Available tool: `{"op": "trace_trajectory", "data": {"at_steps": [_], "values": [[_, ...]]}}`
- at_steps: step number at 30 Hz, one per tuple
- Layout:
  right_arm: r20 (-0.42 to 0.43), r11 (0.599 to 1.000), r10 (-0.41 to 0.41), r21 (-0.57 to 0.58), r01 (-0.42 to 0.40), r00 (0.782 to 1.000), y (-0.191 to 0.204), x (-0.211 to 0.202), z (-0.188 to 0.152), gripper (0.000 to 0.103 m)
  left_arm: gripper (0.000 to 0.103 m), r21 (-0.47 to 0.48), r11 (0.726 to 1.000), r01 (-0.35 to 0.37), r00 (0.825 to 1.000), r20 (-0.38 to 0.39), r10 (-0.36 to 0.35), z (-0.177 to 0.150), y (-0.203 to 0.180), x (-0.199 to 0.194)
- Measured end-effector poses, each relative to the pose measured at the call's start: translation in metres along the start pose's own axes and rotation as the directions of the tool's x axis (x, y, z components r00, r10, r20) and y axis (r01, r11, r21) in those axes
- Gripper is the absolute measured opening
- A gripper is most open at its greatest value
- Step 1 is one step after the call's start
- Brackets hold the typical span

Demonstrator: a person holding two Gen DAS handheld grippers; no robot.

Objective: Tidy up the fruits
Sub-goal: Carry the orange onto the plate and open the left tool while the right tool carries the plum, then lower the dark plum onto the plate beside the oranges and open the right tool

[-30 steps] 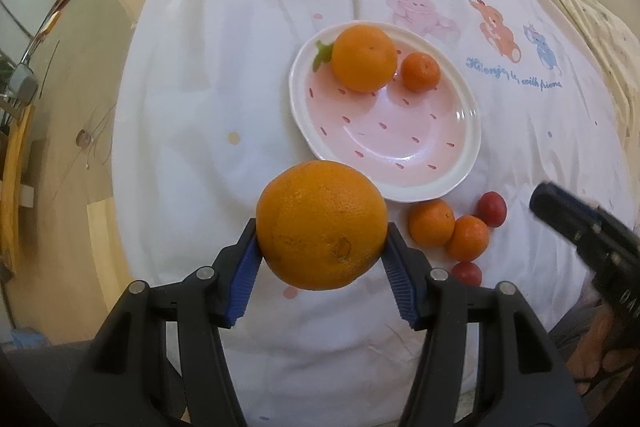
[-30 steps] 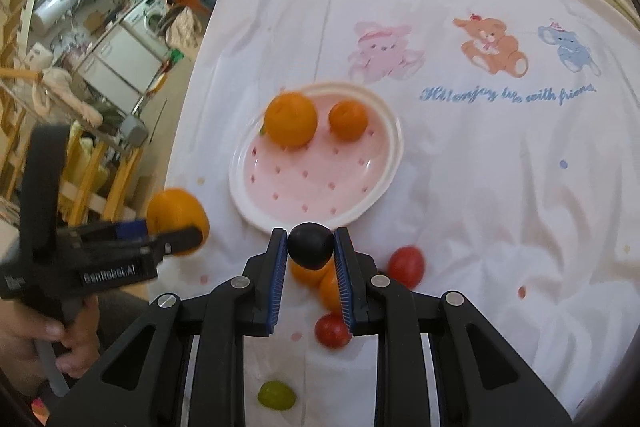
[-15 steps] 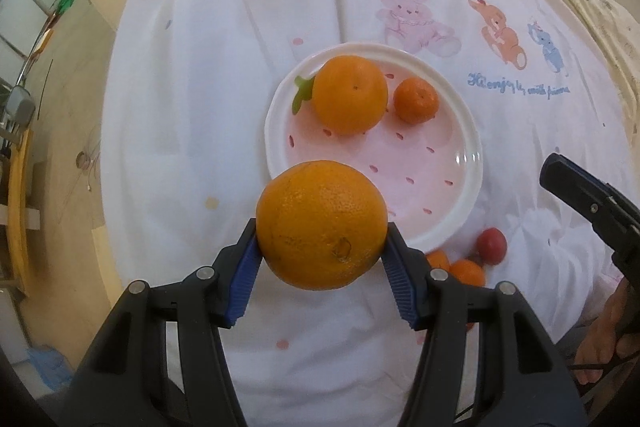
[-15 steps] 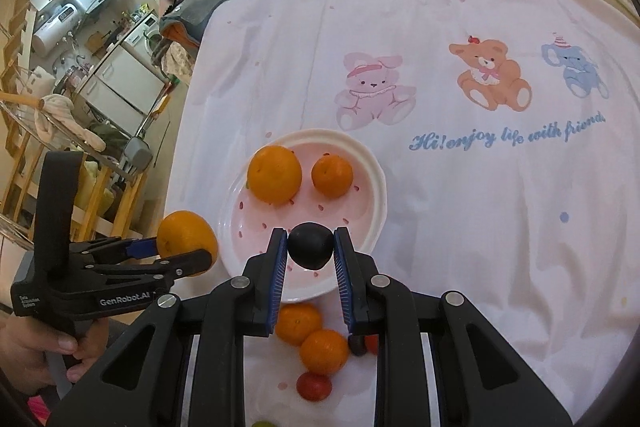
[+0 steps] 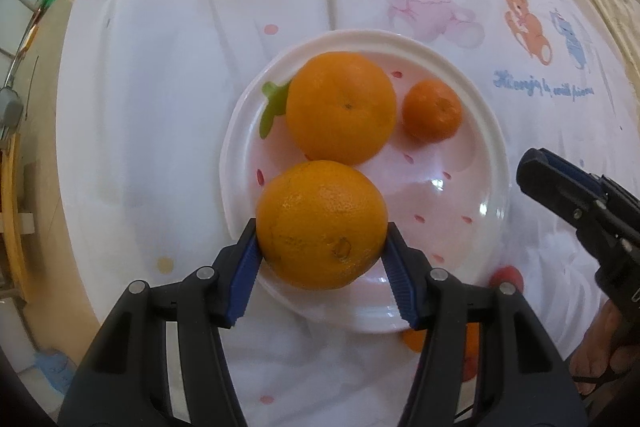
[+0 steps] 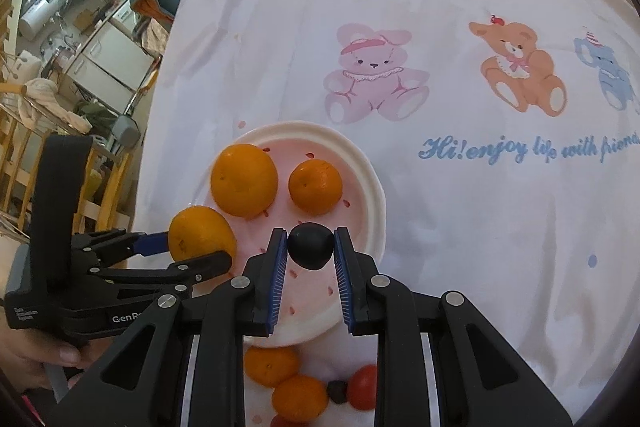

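Observation:
My left gripper [image 5: 321, 250] is shut on a large orange [image 5: 322, 225] and holds it over the near left part of the pink-and-white plate [image 5: 490, 163]. The plate holds another large orange [image 5: 341, 107] and a small mandarin [image 5: 432, 109]. My right gripper [image 6: 311, 254] is shut on a small dark plum [image 6: 311, 245] over the plate's [image 6: 370, 183] near edge. In the right wrist view the left gripper [image 6: 196, 247] and its orange [image 6: 200, 234] are at the plate's left side.
Loose fruit lies on the white cartoon-print cloth [image 6: 460, 207] near the plate's front: two mandarins [image 6: 272, 365], a red tomato [image 6: 362, 385], and a small dark fruit [image 6: 337, 391]. The table edge drops off at the left toward furniture [image 6: 92, 59].
Both grippers have moved forward with their fruit. The left gripper's orange has gone from in front of the plate to over it; the right gripper's plum now sits over the plate's near edge.

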State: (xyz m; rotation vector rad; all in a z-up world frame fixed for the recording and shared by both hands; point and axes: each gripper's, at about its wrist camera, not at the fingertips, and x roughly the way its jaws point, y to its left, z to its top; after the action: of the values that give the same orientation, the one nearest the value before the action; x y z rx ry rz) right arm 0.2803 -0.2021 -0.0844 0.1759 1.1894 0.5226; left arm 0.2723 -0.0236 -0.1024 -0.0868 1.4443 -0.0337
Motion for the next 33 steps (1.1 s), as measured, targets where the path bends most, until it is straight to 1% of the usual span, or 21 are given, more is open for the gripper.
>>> {"op": "trace_trajectory", "data": {"at_steps": [2,6,9,14,18,21,24,26,28,33], "values": [[-0.01,1.0,-0.005,-0.002,0.005,1.0,-0.001,0.007,0.002,0.025,0.055,-0.005,1.0,0.002,1.0,-0.011,-0.002,0.003,0.003,0.005],[-0.029,1.0,-0.013,0.003,0.013,0.999,-0.006,0.021,0.006,0.025,0.056,0.012,1.0,-0.006,1.0,-0.002,0.006,0.003,0.001,0.007],[-0.038,1.0,-0.018,0.005,0.019,0.999,-0.009,0.026,0.007,0.025,0.057,0.005,1.0,-0.006,1.0,-0.003,0.006,0.003,0.002,0.008],[-0.069,0.999,-0.045,0.009,0.046,0.997,-0.012,0.036,0.005,0.025,0.058,0.016,1.0,-0.013,1.0,-0.006,0.014,0.002,0.003,0.007],[-0.077,0.998,-0.062,0.006,0.063,0.995,-0.013,0.039,0.004,0.025,0.058,0.04,0.999,-0.017,1.0,-0.007,0.017,0.003,-0.001,0.006],[-0.08,0.998,-0.054,0.017,0.056,0.995,-0.014,0.04,0.004,0.025,0.059,0.057,0.998,-0.02,1.0,-0.004,0.02,0.004,-0.004,0.007],[-0.084,0.998,-0.056,0.008,0.057,0.995,-0.013,0.042,0.003,0.025,0.064,0.058,0.998,-0.021,1.0,0.006,0.021,0.005,-0.003,0.005],[-0.087,0.998,-0.055,0.011,0.056,0.995,-0.013,0.043,0.003,0.025,0.074,0.058,0.998,-0.027,0.999,0.019,0.026,0.006,-0.003,0.002],[-0.087,0.998,-0.055,0.011,0.056,0.995,-0.013,0.043,0.004,0.025,0.081,0.051,0.998,-0.044,0.999,0.032,0.042,0.008,-0.001,0.0],[-0.084,0.999,-0.046,0.02,0.047,0.995,-0.014,0.043,0.003,0.026,0.082,0.031,0.999,-0.027,1.0,0.01,0.026,0.008,0.001,0.002]]}}
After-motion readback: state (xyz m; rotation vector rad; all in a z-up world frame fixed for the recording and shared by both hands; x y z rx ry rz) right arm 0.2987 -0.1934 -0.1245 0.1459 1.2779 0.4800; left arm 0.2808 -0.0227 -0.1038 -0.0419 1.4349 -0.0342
